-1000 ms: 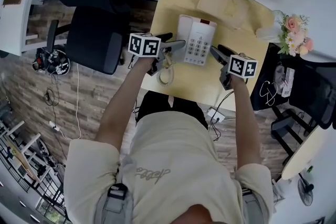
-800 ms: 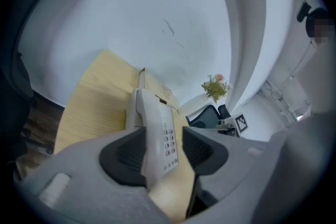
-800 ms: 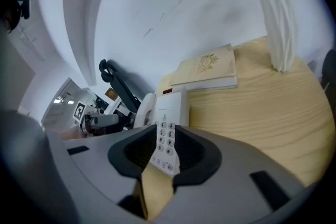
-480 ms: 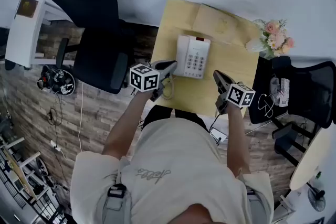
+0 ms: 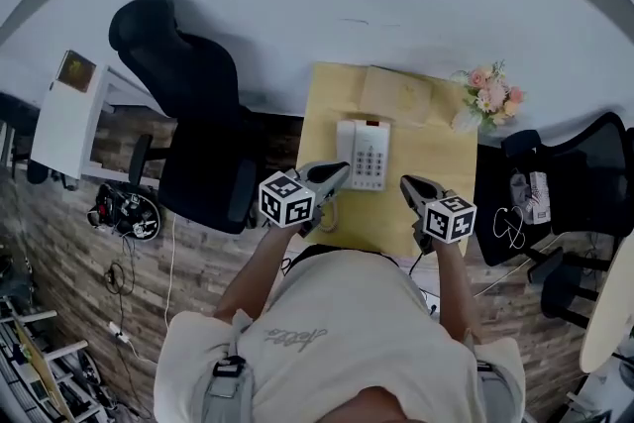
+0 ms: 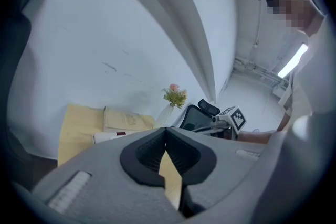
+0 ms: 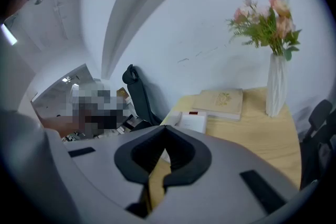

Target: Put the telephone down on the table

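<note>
Head view: telephone [image 5: 369, 154] is seen lying flat on the yellow worktop [image 5: 441, 168], w/ left gripper [image 5: 340, 172] & right gripper [image 5: 407, 183] held clear of it; left gripper view: fingers [image 6: 139, 157] are pressed together, nothing between; right gripper view: fingers [image 7: 135, 157] likewise closed on nothing.

No legible text; script logo on the person's shirt [image 5: 289, 334] and telephone [image 5: 369, 154] keypad markings both too small.

Left gripper [image 5: 340, 172], right gripper [image 5: 407, 183] (both closed)
</note>
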The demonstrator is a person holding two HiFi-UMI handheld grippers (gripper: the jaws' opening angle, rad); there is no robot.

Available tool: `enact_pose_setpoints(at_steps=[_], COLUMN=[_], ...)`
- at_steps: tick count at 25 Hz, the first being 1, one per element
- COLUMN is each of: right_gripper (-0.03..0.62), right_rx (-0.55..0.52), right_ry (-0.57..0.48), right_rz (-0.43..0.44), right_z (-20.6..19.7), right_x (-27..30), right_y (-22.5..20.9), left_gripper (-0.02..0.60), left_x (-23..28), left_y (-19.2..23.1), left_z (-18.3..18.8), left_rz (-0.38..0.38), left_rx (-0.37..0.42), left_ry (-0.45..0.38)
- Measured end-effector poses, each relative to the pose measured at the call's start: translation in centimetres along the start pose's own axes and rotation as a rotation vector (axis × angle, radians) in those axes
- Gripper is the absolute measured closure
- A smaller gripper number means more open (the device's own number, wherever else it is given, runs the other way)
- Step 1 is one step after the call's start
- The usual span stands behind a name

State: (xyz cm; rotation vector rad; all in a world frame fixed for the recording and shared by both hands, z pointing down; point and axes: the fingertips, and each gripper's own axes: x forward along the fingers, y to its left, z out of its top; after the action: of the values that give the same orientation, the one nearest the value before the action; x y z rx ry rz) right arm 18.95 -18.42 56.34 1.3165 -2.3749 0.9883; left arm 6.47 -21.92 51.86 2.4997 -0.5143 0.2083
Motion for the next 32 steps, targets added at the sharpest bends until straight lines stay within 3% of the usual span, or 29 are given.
enact_pose_setpoints(at_steps=[5,9,13,18,22,26,32], right_gripper=[0.592,0.592,0.592,0.592,0.592,0.592,0.592], right_rx=[-0.043,-0.14,-0.255,-0.351,-0.444,-0.493,-0.541], right_ry=[-0.111,-0.229,-0.291,-0.342,-0.375,-0.431,-0.501], right_rz=[0.034,-0.011,-0.036,-0.059,-0.09,-0.127,-0.179], right_z=[4.0,8.5,12.5,16.7,19.7,21.9,23.8], right_x=[-2.2,-4.2,-5.6,-6.3,-7.1,-8.6,-10.5], right_y=[2.6,3.6,4.7,6.3,7.4,8.3,9.9], left_gripper=[0.565,0.565,0.565,0.565,0.565,0.565,0.565], left_x=[-1.6,-2.8,-3.4,-4.0,-4.0,-4.6,-5.9], left_y=[-1.1,-1.7,-3.7,-5.6,-6.6,-7.0,-7.1], left_z=[3.3,7.6,12.4,17.4,20.3,22.8,24.1], left_rz=[0.01,0.027,-0.048,-0.041,0.007,0.119,0.256], left_rx=[0.051,0.11,0.113,0.243,0.399,0.528,0.633], left_ry=[-0.034,-0.092,-0.181,-0.245,-0.246,-0.262,-0.298])
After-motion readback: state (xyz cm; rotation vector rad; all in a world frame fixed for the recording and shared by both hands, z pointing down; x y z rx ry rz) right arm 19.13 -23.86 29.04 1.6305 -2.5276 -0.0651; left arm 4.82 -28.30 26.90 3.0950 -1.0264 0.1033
